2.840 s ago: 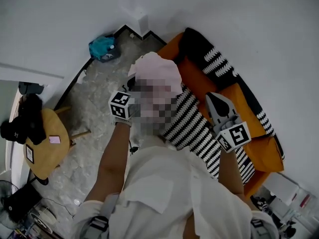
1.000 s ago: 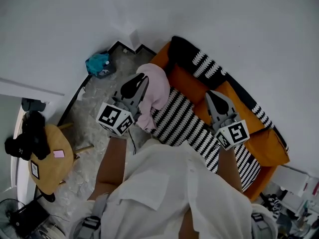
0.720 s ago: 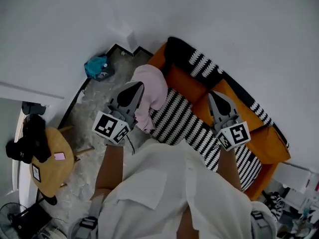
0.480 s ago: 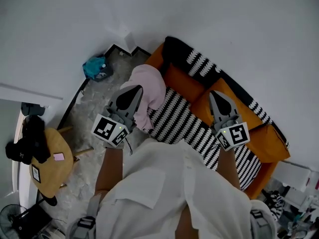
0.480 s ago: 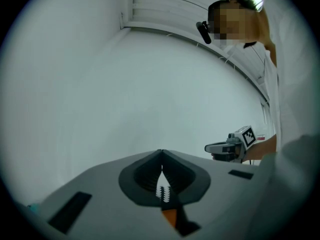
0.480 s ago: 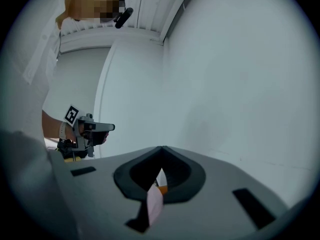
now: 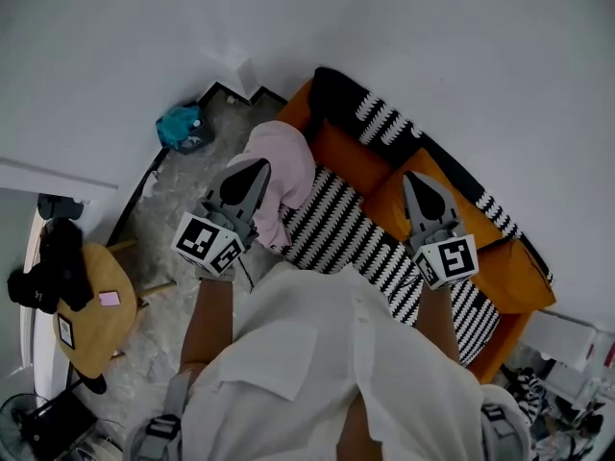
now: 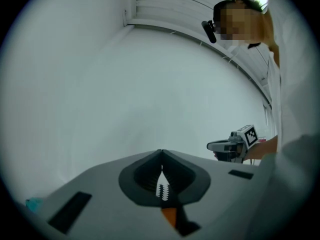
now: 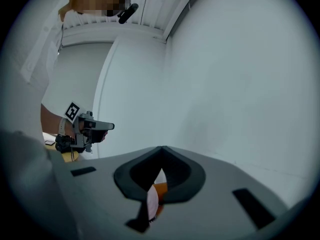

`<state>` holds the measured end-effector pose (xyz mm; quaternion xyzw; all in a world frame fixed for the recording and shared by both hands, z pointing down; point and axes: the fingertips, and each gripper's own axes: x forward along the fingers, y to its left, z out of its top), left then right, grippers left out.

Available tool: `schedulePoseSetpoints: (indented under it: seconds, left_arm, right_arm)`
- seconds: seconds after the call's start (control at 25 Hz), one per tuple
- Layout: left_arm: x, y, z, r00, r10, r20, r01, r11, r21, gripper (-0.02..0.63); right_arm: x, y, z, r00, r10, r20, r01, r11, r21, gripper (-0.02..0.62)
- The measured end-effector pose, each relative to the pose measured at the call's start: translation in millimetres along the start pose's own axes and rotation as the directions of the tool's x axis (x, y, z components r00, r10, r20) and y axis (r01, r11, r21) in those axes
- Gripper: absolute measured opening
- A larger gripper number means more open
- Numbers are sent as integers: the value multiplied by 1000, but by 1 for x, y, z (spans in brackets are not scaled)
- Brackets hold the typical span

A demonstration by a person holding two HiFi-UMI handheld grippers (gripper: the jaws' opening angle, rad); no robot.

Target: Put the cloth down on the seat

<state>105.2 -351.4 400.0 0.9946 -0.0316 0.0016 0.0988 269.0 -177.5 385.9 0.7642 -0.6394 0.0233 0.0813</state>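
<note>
A pink cloth lies bunched on the left end of the orange sofa, partly on its black-and-white striped cover. In the head view my left gripper hovers just left of the cloth, its tip overlapping the cloth's edge. The left gripper view shows that gripper shut with nothing between the jaws and bare wall ahead. My right gripper is raised over the sofa's middle, shut and empty. Below that gripper's closed jaws, a sliver of the pink cloth shows.
A teal bag sits on the marbled floor in the corner by the sofa's left end. A round yellow table with dark gear on it stands at the far left. White walls close in behind the sofa.
The left gripper carried the cloth down from face height to the sofa's left end, let it go and closed empty. It has drawn back slightly. The right gripper barely moved.
</note>
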Motion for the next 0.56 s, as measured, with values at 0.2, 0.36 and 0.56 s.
schedulePoseSetpoints:
  seconds: [0.2,0.36,0.56]
  left_arm:
    - [4,-6,-6,1000,-9,-17,9,1000,-2,15]
    - [6,-11,-11,1000,-10,-30,9,1000,-9,15]
    - [4,-10,-16,999,-4,-43,3,1000,-26,15]
  right_arm:
    - [-5,-3,-3,1000,10,-9,-10,1000,3,8]
    - [-7,-4,-7,1000,25,-14,-25,1000,11,8]
    - [-4,1,-8,999,47,-26,-47,999,-8,8]
